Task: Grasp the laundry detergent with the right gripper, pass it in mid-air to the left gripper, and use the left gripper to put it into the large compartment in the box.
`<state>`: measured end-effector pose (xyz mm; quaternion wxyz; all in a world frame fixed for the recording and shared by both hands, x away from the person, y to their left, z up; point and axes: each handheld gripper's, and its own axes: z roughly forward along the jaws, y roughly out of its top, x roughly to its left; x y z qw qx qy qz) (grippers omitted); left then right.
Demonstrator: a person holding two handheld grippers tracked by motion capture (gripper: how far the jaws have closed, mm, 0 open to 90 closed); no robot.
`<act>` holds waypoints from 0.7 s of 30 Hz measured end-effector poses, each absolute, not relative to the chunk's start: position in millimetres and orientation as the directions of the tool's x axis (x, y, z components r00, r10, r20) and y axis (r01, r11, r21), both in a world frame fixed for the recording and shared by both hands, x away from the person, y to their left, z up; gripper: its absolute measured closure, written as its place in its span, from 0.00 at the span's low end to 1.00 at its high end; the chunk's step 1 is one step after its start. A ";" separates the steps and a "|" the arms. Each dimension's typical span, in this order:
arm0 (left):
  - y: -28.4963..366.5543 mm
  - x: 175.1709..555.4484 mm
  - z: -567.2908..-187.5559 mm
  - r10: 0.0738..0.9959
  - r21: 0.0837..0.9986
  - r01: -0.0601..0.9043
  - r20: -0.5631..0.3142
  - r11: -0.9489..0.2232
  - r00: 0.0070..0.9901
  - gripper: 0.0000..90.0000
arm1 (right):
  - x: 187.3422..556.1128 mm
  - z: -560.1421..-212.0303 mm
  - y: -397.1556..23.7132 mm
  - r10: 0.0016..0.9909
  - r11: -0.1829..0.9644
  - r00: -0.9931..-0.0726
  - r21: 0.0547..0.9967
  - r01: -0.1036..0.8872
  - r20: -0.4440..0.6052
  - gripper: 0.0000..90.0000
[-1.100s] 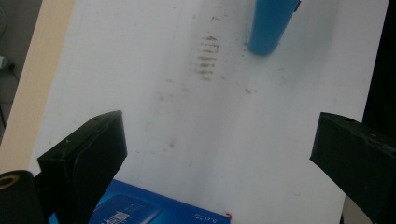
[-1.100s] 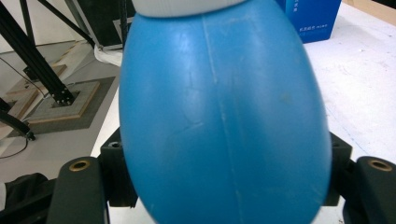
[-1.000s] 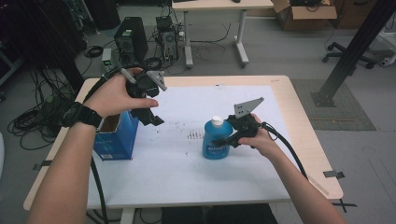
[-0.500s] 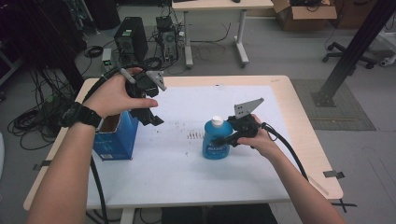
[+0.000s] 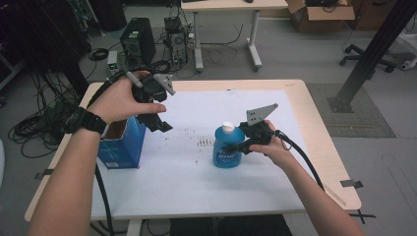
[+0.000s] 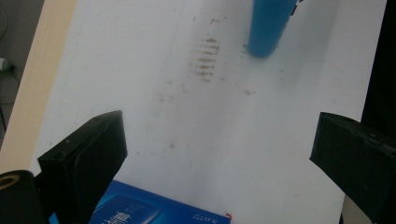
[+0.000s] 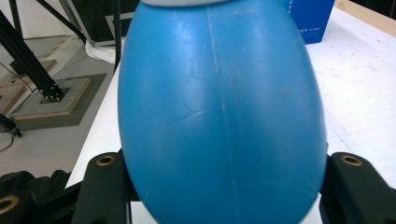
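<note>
The right gripper (image 5: 235, 146) has its jaws closed around the belly of the blue bottle (image 5: 227, 146), and from the right gripper view that rounded blue body (image 7: 219, 112) bulges out between the two black jaws, one pressing on each flank. The bottle stands upright on the white table surface (image 5: 196, 187), a little right of centre, white cap (image 5: 227, 127) on top, long axis straight up. So the grip comes in sideways, across that axis, from the right-edge side. Over on the other side, the left gripper (image 5: 158, 123) hangs in the air above the open blue carton (image 5: 120, 147), which sits near the left edge of the surface. Its jaws are spread wide with nothing between them; the left gripper view looks down through that gap at bare white surface, some brown smudges (image 6: 204, 58), the carton's top edge (image 6: 154, 212) at the bottom and the bottle's base (image 6: 266, 28) farther off. Here's the relation that counts: the bottle lies well apart from the left jaws, off toward the right, while the right hand already has it. If the bottle is bound for the carton, my read is that the right hand carries it leftward, keeping it vertical, with the left gripper free to steady the carton.
</note>
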<state>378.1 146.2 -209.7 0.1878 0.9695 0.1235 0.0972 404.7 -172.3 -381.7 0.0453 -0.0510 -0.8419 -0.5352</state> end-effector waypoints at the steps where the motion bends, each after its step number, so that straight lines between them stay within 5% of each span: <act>1: 146.1 378.2 -209.6 0.274 0.387 0.201 0.143 -0.900 0.951 0.04 | 404.8 -380.8 -171.9 0.041 0.424 -0.991 0.896 0.133 0.128 0.46; 21: 141.6 374.6 -194.0 0.251 0.405 0.172 0.149 -0.898 0.956 0.05 | 407.4 -315.2 -157.1 0.020 0.421 -0.997 0.904 0.075 0.074 0.47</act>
